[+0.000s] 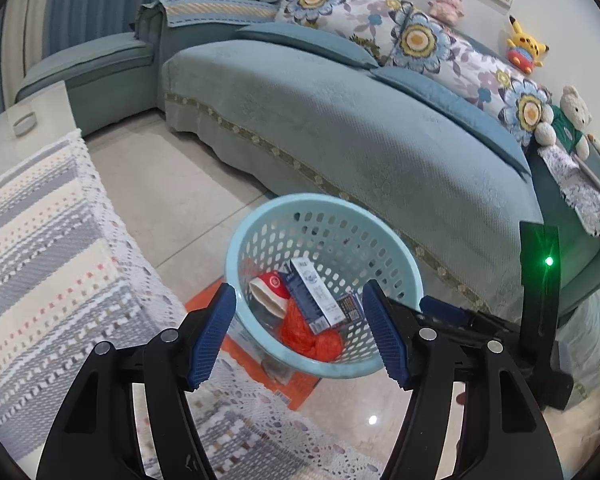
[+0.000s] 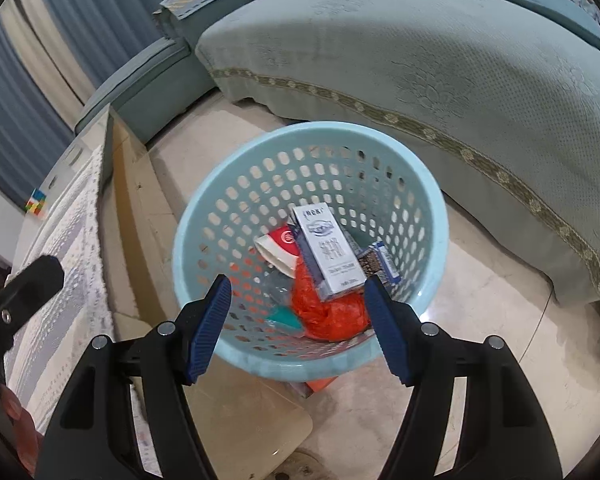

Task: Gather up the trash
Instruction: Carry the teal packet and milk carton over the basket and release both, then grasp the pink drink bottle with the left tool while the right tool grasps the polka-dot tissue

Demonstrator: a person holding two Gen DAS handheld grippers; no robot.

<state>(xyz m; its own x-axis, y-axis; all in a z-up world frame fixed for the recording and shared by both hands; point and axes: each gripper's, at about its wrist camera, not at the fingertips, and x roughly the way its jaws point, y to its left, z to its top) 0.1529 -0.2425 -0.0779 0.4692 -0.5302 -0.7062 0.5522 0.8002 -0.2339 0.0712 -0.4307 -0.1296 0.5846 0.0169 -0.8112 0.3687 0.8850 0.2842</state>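
Inside blue basket (image 2: pixel 204 216), white carton (image 2: pixel 330 252), orange bag (image 2: pixel 328 312)

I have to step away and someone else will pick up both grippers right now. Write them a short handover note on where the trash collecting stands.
Left gripper: open, nothing between its pads, pointed down at the basket.
Right gripper: open, empty, over the same basket.
Basket: on the floor in front of the sofa, sitting on something flat and orange.
Done: inside are a white and blue carton, a red and white paper cup, a crumpled orange bag, a small dark printed packet and a teal scrap.
Left: no loose trash shows in either view; check the cloth-covered table and the floor.
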